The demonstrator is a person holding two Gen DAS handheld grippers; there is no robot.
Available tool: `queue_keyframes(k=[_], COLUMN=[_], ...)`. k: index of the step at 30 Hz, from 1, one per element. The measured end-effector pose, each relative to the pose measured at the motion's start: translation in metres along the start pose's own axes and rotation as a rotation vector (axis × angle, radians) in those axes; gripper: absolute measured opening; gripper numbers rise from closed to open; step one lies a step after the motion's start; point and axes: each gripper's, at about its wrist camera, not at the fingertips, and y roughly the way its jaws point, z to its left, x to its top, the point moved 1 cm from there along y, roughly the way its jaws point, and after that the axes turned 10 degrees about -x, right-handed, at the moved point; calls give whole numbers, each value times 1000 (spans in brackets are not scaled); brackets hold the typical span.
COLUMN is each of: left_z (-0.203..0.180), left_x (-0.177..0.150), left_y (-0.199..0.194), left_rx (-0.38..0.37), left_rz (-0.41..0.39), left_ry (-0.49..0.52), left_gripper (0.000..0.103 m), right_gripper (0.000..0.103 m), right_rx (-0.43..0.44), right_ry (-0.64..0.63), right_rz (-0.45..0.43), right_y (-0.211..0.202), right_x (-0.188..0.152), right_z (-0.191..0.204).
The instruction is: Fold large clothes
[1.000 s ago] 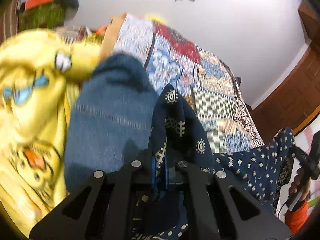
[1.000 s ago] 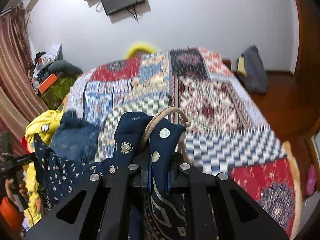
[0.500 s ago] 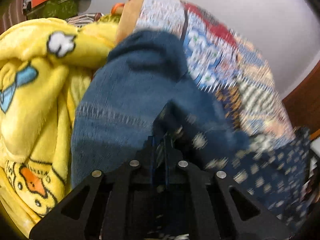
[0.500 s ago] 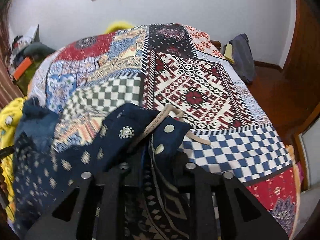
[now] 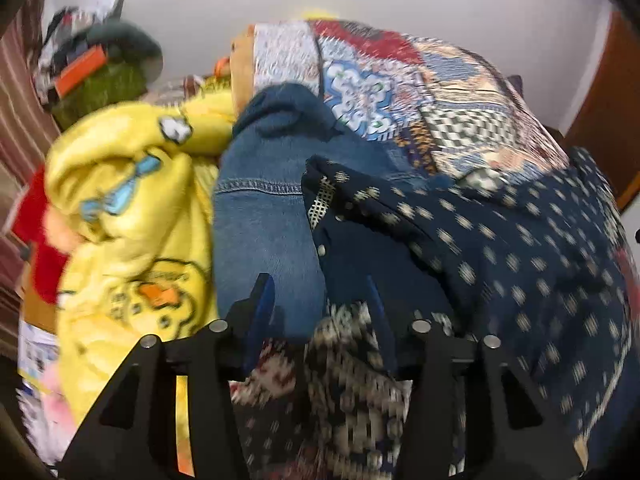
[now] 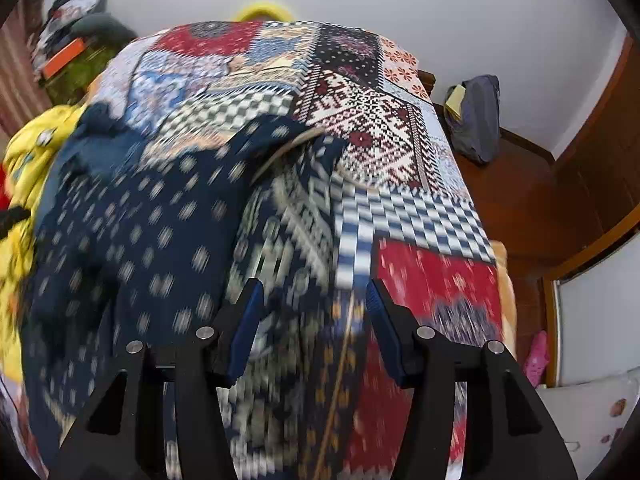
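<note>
A dark navy garment with pale dots [image 5: 500,240] lies spread on the patchwork bedspread [image 5: 460,92]. It also shows in the right wrist view [image 6: 140,232], with its patterned border [image 6: 288,216] and a tan cord running down the middle. My left gripper [image 5: 318,300] is open above the garment's left edge, holding nothing. My right gripper [image 6: 312,308] is open above the garment's right part, holding nothing. Both views are motion-blurred.
Blue jeans [image 5: 264,208] lie left of the garment, next to a yellow cartoon blanket [image 5: 132,208]. A cluttered pile [image 5: 92,68] sits at the far left wall. A grey bag [image 6: 476,116] rests on the wooden floor right of the bed [image 6: 404,92].
Both grippers were shut on the navy garment and held it up. They lowered it onto the bed and opened, and the garment now lies released.
</note>
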Motion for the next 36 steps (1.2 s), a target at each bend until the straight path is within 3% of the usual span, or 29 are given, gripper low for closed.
queue_keyframes(k=[3,5,12,18,23,29,31,36], left_z=[-9,-13,-20,-27,-25,-20,-18,-21], left_x=[-13,-27,-81,-137,-186,-221,-232,-248], left_y=[-31,-51,-79,-76,-58,-42,-36,-37], left_rx=[11,-4,-81,-130,-293,-331,-371,-452], left_rz=[-15,-17,53,141,244,285,305,253], left_ry=[28,28,20,14,-114,-223,-284,-403], left_gripper=[67,71,71,71,71,71,71,71], right_gripper=[50,50,50,50,50,50,50,53], right_rx=[-1,13,85,118,159,209,203,277], right_ry=[-7,-7,36,20,23,40,49,131], right_rz=[-9,-12,21,57,103,167,145,146], right_y=[-25,-39,-68,-76,-69,-52,-53,-51], right_x=[-24,-39,-93,-124,-153,-184,-189,-195], right_z=[-2,-4,-9,-2,9,21,21,10])
